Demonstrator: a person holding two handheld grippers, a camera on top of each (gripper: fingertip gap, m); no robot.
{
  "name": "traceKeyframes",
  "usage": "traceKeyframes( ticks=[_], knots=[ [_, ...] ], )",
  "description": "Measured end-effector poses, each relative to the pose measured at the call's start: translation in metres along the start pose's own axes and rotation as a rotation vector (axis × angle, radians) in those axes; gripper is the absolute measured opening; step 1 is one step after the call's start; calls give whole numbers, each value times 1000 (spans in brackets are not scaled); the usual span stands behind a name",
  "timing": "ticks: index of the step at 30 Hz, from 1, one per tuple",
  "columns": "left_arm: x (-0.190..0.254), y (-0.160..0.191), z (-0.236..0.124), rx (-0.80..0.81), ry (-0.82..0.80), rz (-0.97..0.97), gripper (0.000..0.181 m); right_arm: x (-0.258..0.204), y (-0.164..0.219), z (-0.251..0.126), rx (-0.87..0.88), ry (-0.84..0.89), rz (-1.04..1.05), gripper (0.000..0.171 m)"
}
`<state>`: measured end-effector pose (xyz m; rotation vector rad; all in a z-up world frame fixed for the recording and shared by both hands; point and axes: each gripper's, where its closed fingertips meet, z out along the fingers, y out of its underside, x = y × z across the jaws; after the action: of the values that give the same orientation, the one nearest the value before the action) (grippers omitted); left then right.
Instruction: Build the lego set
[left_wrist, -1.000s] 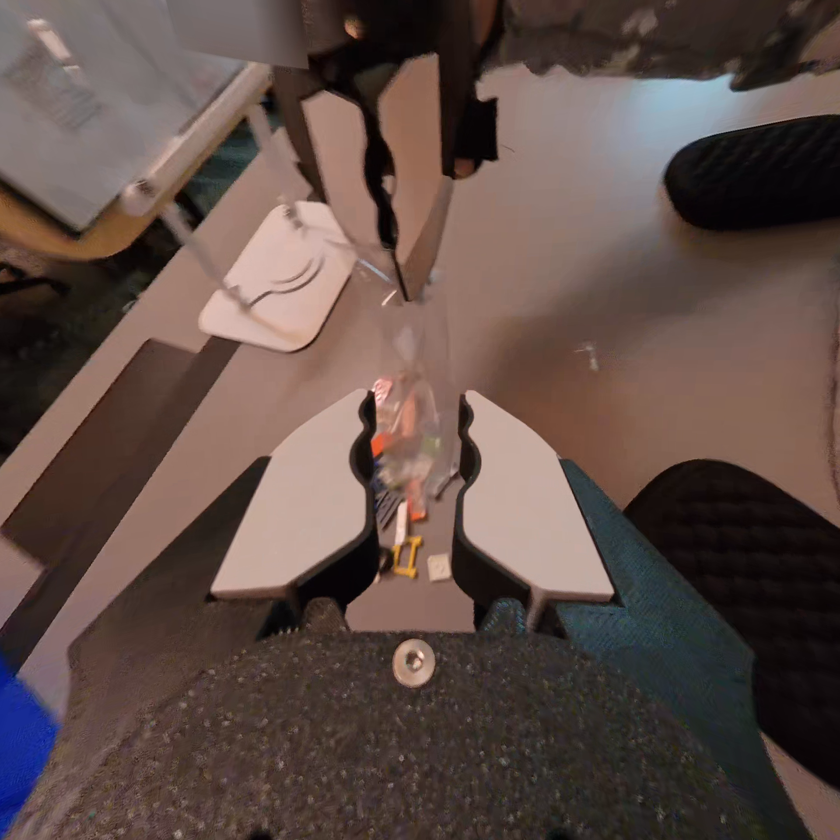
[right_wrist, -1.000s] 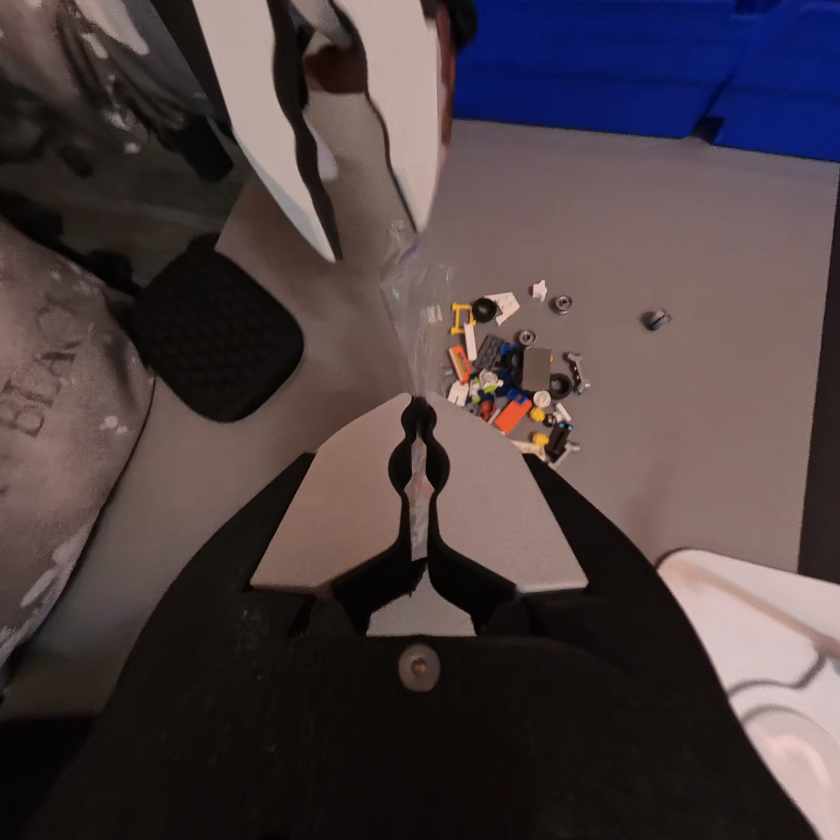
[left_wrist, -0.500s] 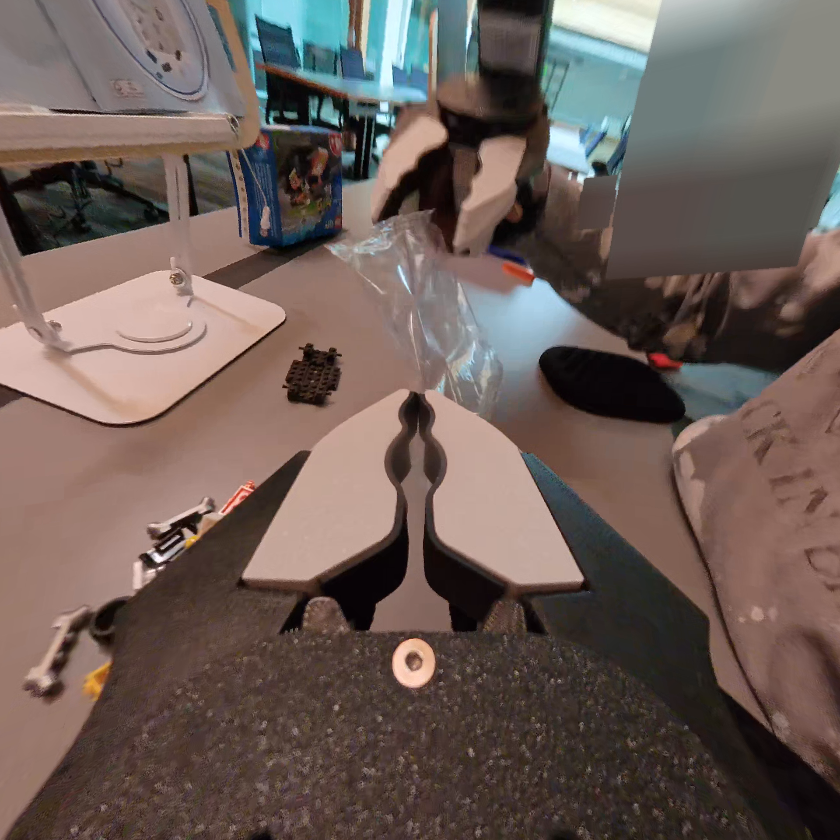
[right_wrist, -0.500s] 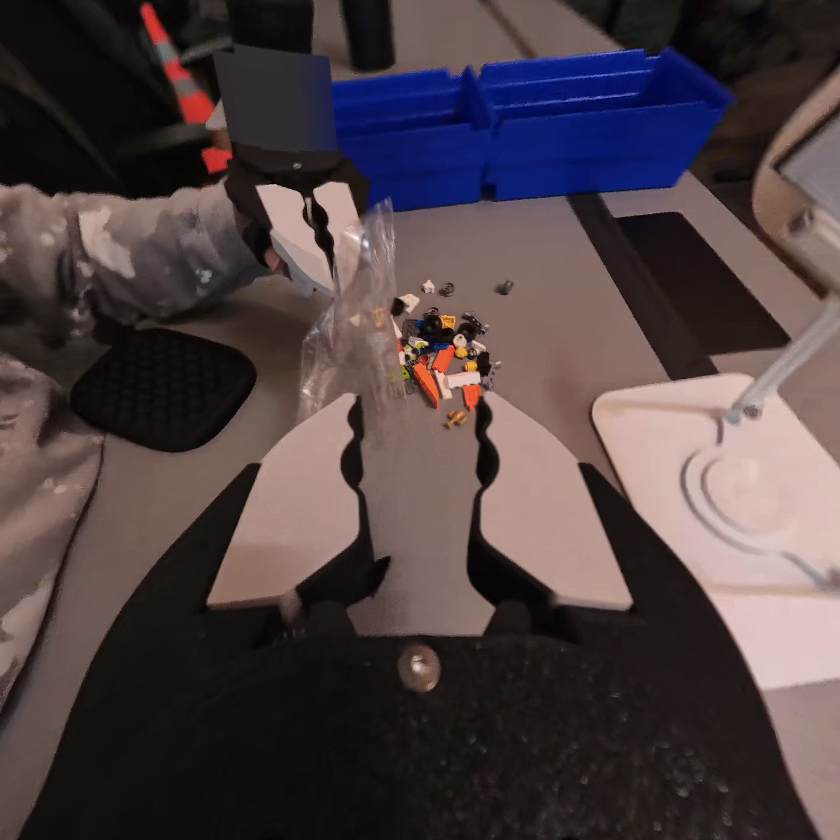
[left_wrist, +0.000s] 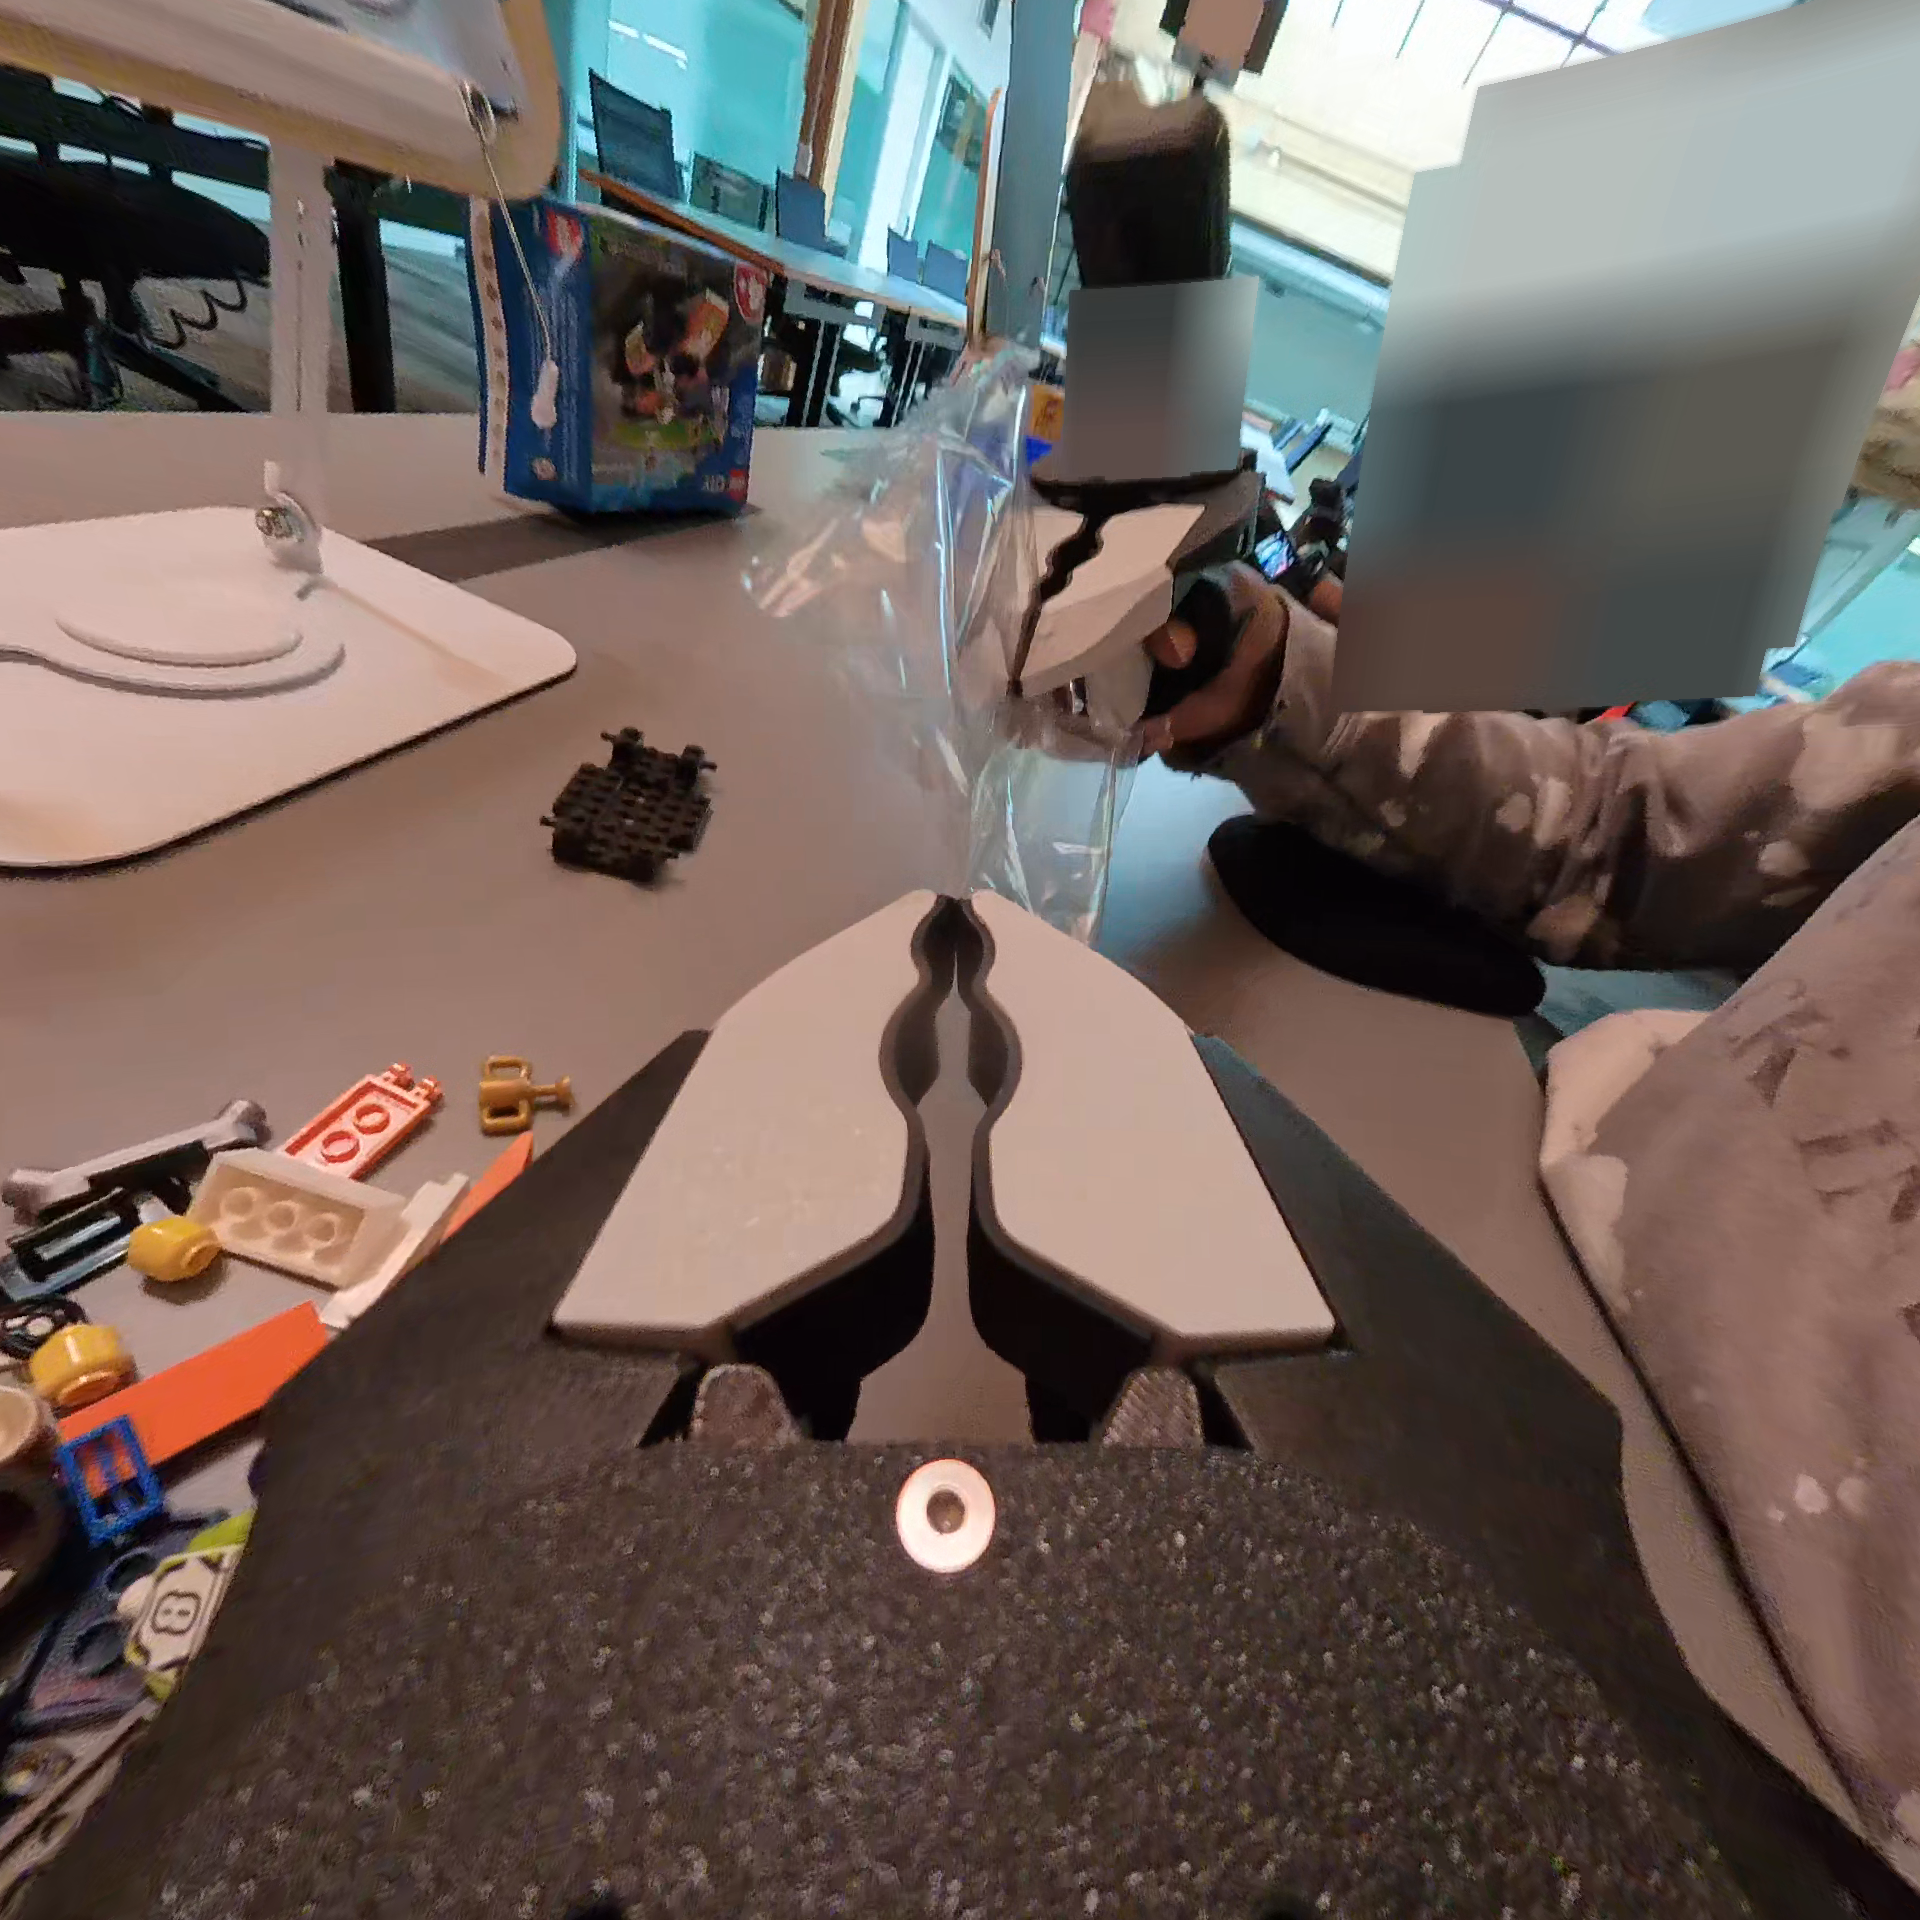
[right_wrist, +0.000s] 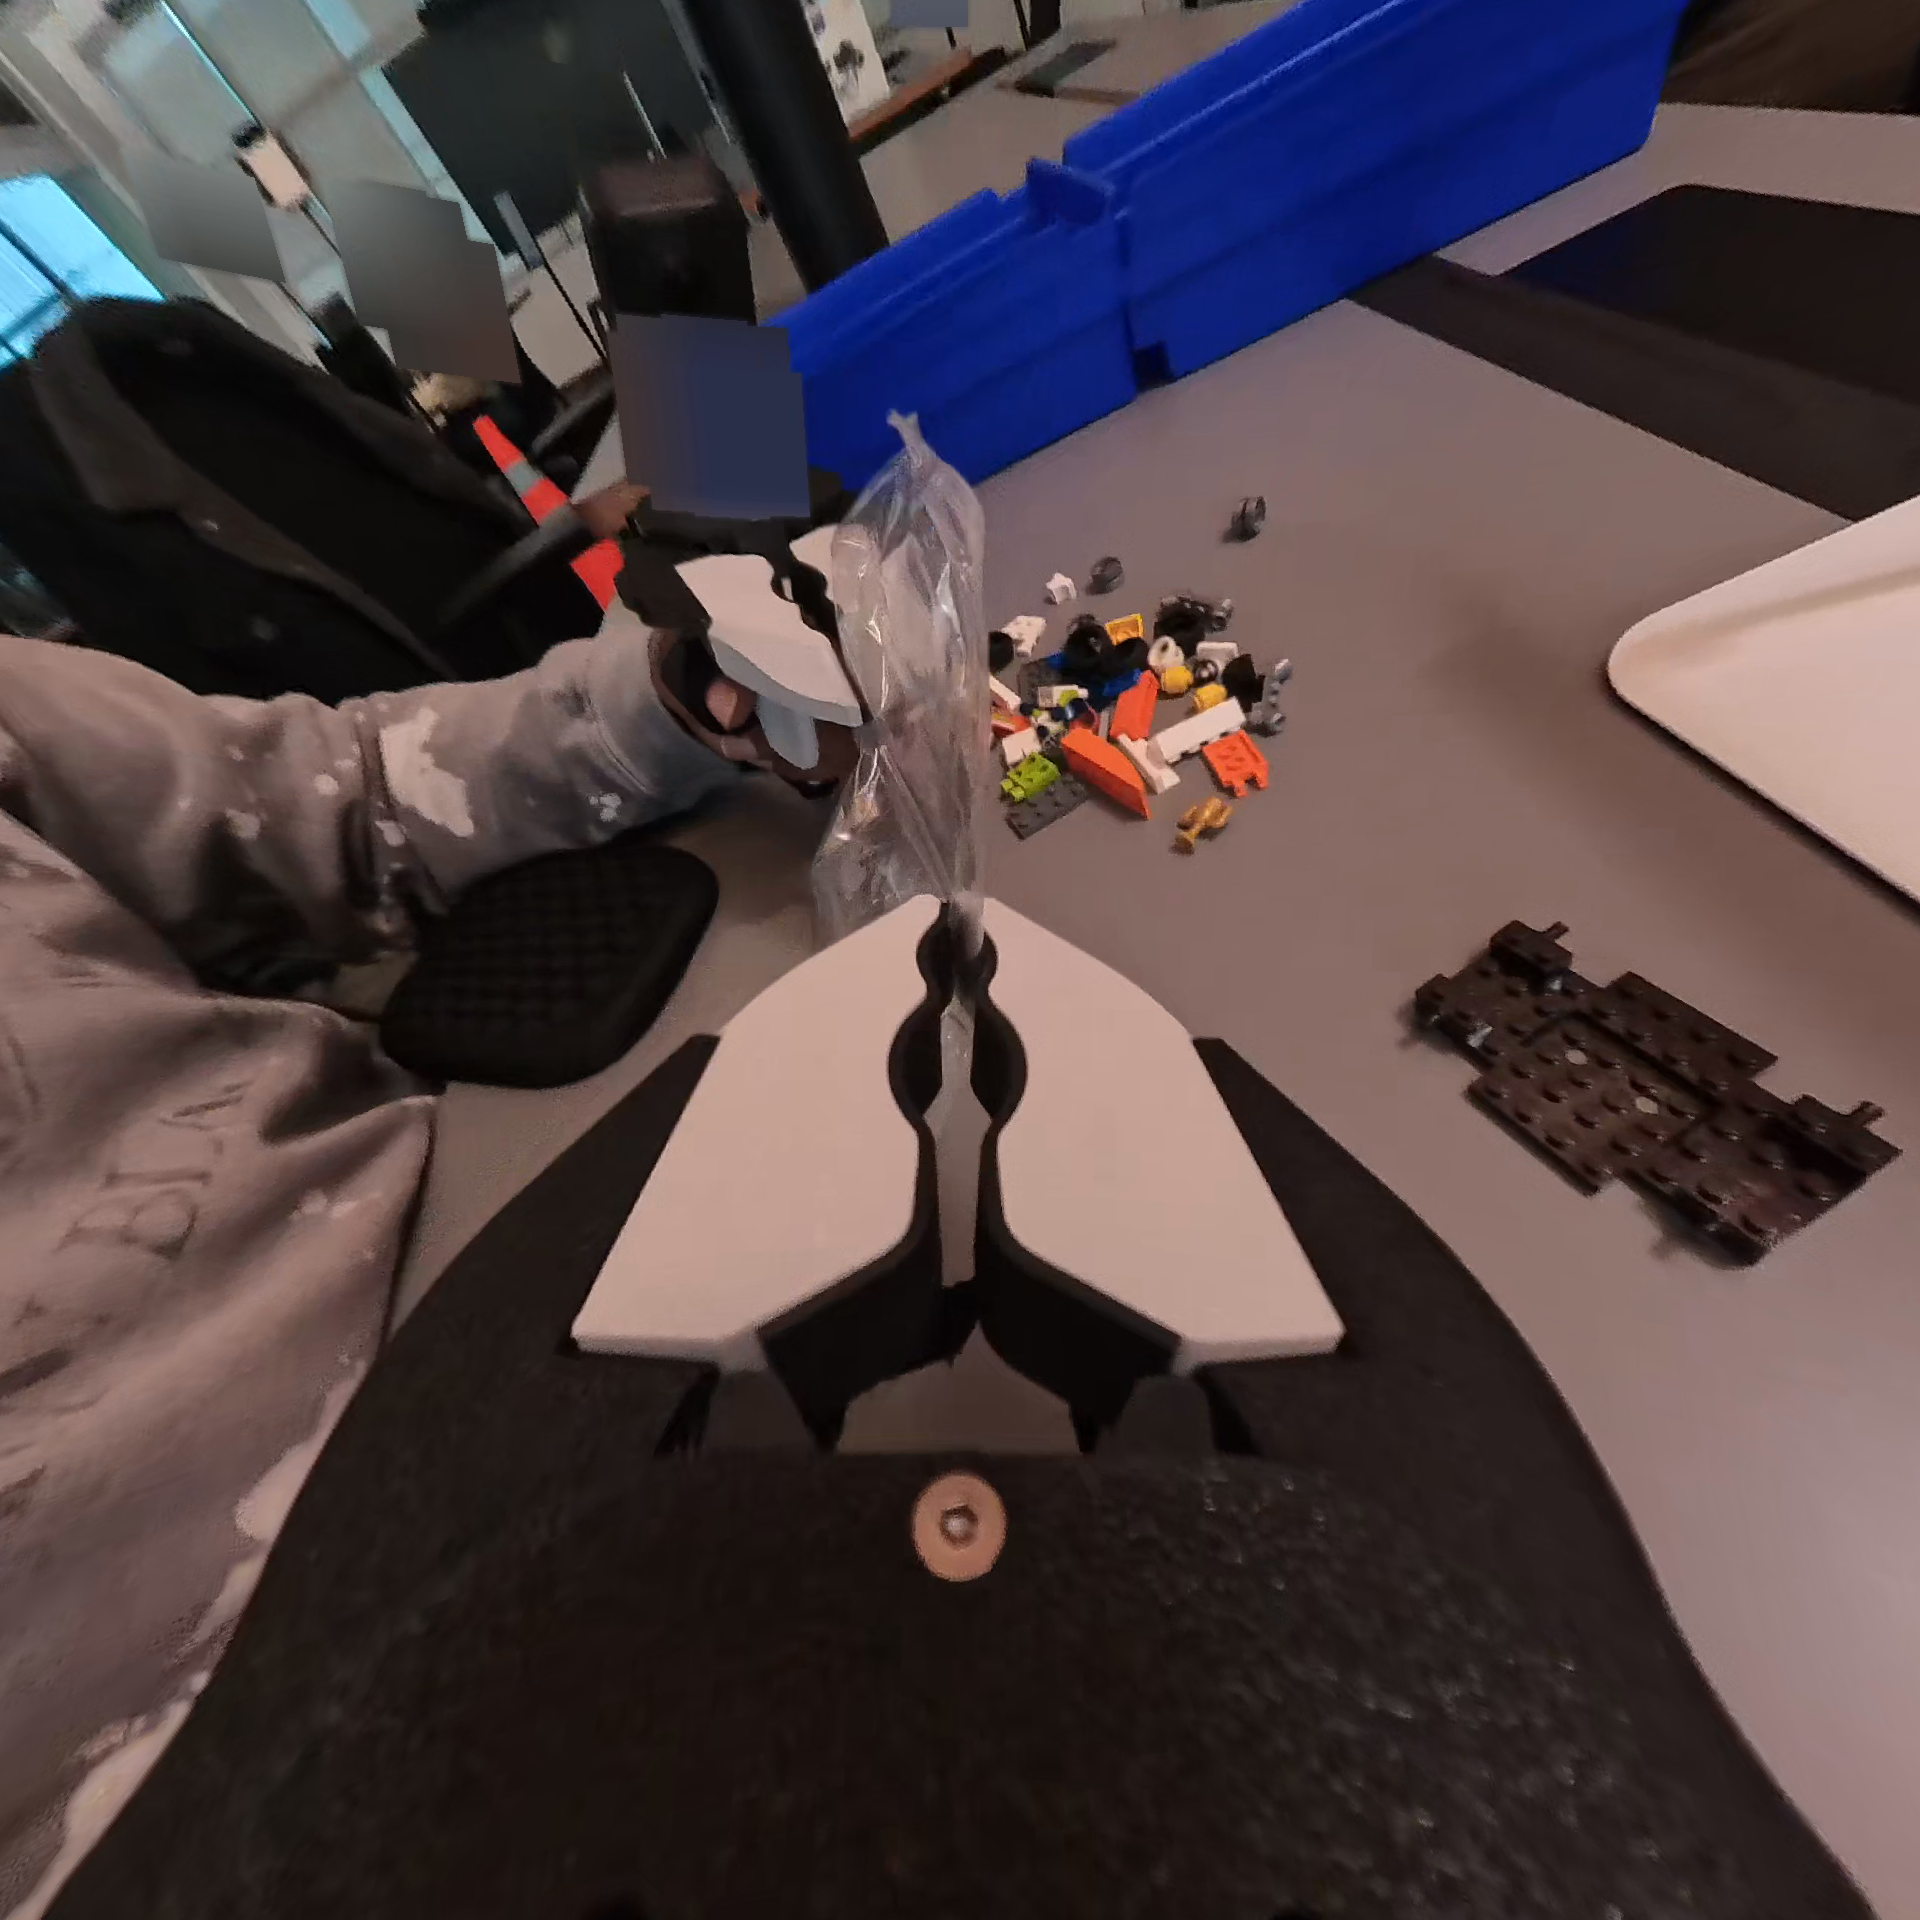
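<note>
On the grey desk (right_wrist: 1455, 540), two blue bins (right_wrist: 1195, 239) stand at the far edge and a white stand base (left_wrist: 208, 665) lies to one side, with a blue lego box (left_wrist: 623, 364) upright behind it. Above the desk, a clear plastic bag (right_wrist: 914, 665) is stretched between both tools. Its lower end is pinched in the right gripper (right_wrist: 958, 920), whose fingers are pressed together on the film. The left gripper (left_wrist: 951, 914) also has its fingers drawn together at the tips, nipping a bottom corner of the bag, which looks empty. Beneath the person's sleeve lies a black pad (right_wrist: 551, 961). A black lego base plate (right_wrist: 1652, 1091) rests apart from the heap of loose lego pieces (right_wrist: 1132, 707), orange, white, yellow and black, spread just beyond the bag. One small grey piece (right_wrist: 1247, 516) sits alone past the heap.
</note>
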<state>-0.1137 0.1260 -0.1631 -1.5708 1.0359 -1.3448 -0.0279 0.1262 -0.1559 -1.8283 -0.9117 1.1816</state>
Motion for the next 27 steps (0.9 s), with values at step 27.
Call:
traceKeyframes(
  ticks=[27],
  knots=[
    [-7, -9, -4, 25, -91, -14, 21, 30, -7, -55, 132, 10, 140, 0]
  ],
)
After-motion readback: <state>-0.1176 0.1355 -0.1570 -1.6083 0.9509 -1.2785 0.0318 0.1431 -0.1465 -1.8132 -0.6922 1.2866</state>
